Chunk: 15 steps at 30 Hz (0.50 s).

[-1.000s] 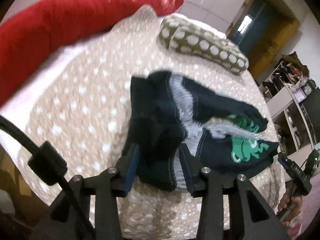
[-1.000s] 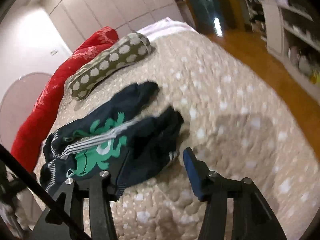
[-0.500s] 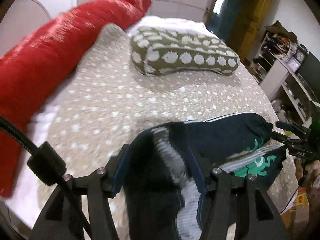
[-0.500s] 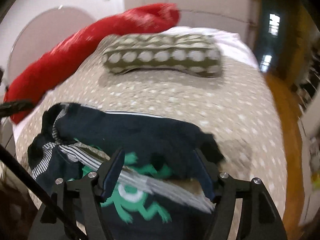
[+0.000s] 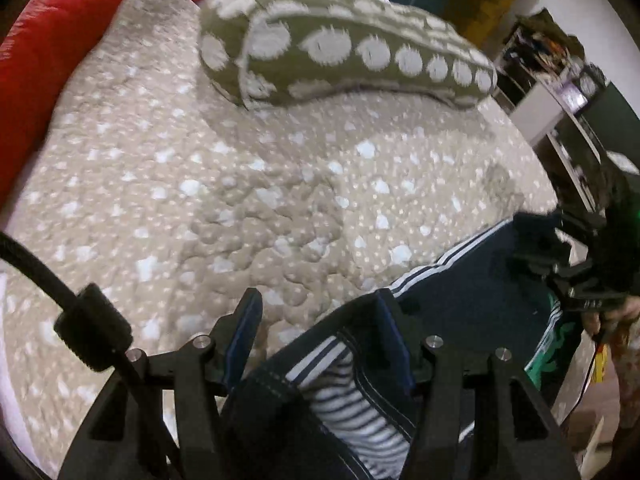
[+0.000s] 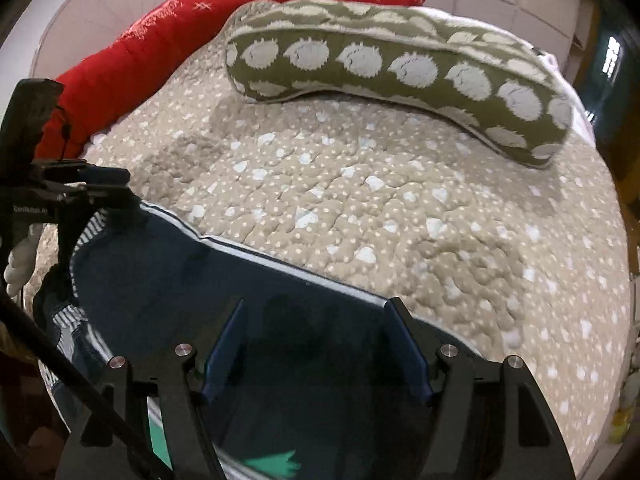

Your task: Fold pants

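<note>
While the spotted bedspread (image 6: 400, 208) fills both views, navy pants (image 6: 168, 280) lie at its 6 o'clock edge. Left gripper (image 5: 320, 332): jaws wide, fabric between them, grip undetermined. Right gripper (image 6: 316, 340): jaws wide over the pants, grip undetermined.

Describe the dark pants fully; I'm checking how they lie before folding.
The dark navy fabric pants are soft and rumpled, with white side stripes, a striped lining at the waist and a green print. They lie near the front edge of the beige dotted quilt. The left tool is at the waist end, the right tool over the leg end; neither grip is clear.
</note>
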Motion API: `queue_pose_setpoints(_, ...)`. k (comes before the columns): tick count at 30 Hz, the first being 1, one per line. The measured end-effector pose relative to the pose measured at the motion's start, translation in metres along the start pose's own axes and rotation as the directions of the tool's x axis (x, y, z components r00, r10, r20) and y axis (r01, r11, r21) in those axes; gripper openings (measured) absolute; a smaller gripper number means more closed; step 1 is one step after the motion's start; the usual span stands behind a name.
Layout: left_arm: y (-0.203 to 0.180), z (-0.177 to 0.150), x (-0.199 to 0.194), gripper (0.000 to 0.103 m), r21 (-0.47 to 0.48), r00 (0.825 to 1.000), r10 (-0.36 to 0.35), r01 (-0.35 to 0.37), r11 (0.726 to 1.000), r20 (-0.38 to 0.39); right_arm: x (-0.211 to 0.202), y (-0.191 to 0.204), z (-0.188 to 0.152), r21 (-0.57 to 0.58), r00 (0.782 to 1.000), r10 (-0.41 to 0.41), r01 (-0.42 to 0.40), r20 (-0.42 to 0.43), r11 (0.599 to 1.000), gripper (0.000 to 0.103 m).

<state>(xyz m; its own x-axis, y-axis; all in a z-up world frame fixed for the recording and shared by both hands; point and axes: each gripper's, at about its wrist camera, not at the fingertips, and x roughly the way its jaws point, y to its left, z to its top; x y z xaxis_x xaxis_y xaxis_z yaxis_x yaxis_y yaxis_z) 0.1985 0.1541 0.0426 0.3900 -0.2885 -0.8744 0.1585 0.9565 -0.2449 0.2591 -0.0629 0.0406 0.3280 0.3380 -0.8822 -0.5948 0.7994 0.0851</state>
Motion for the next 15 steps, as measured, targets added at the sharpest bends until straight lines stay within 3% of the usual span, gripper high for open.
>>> queue_pose_setpoints(2, -0.001, -0.001, 0.01, 0.06, 0.023, 0.999, -0.03, 0.031, 0.999, -0.026, 0.008, -0.004, 0.003, -0.005, 1.0, -0.003, 0.003, -0.013, 1.0, 0.074)
queue_pose_setpoints(7, -0.002, -0.004, 0.014, 0.072, 0.05, 0.997, -0.072, 0.073, 0.996, -0.031, 0.025, -0.004, 0.004, -0.024, 0.998, 0.035, -0.036, -0.045, 0.999, 0.088)
queue_pose_setpoints(11, -0.004, -0.004, 0.018, 0.072, 0.055, 0.998, -0.059, 0.061, 0.997, -0.037, 0.029, -0.001, 0.003, -0.032, 0.999, 0.03, -0.03, -0.02, 0.999, 0.09)
queue_pose_setpoints(12, -0.007, -0.004, 0.018, 0.069, 0.064, 0.998, -0.039, 0.041, 0.997, -0.041, 0.03, 0.002, 0.003, -0.036, 1.0, 0.022, -0.022, -0.015, 0.999, 0.09)
queue_pose_setpoints(13, -0.015, -0.006, 0.019, 0.05, 0.094, 0.999, 0.029, -0.025, 0.995, -0.043, 0.028, 0.003, 0.002, -0.041, 1.0, 0.018, -0.018, -0.004, 0.999, 0.08)
queue_pose_setpoints(14, -0.021, -0.008, 0.019, 0.023, 0.123, 0.997, 0.069, -0.064, 0.99, -0.036, 0.026, 0.004, 0.002, -0.038, 1.0, 0.024, -0.024, 0.011, 0.999, 0.069)
queue_pose_setpoints(15, -0.028, -0.011, 0.018, 0.016, 0.148, 0.996, 0.088, -0.082, 0.986, -0.032, 0.022, 0.003, 0.002, -0.015, 0.999, 0.048, -0.048, 0.025, 0.999, 0.04)
